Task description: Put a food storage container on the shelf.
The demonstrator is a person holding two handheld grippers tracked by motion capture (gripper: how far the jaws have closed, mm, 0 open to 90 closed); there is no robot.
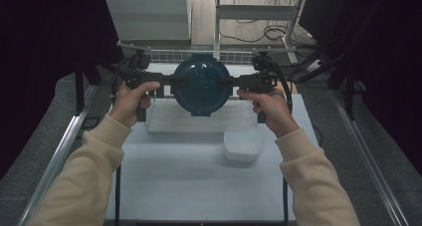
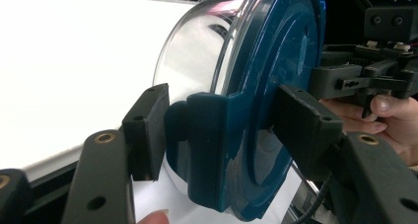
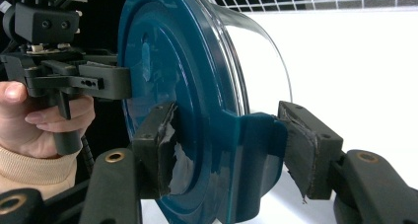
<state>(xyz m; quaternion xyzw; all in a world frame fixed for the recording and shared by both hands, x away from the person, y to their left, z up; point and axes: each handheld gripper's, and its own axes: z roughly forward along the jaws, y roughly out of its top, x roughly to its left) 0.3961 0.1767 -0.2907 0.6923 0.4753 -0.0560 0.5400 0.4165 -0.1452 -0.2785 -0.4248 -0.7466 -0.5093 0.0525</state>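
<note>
A round clear container with a dark blue lid (image 1: 201,84) hangs on its side above the table, its lid facing me. My left gripper (image 1: 179,79) grips the lid's left clip, and my right gripper (image 1: 226,80) grips the opposite clip. In the left gripper view the jaws of the left gripper (image 2: 226,130) press on the blue clip (image 2: 207,135), with the clear bowl (image 2: 197,51) beyond. In the right gripper view the worn pads of the right gripper (image 3: 234,150) clamp the other clip (image 3: 256,150) at the rim of the lid (image 3: 167,51).
Below the container lies a wire rack on a white tray (image 1: 164,121). A white rectangular tub (image 1: 242,144) stands in front of it, to the right. A wire fence (image 1: 164,56) runs along the back edge of the white table (image 1: 199,186).
</note>
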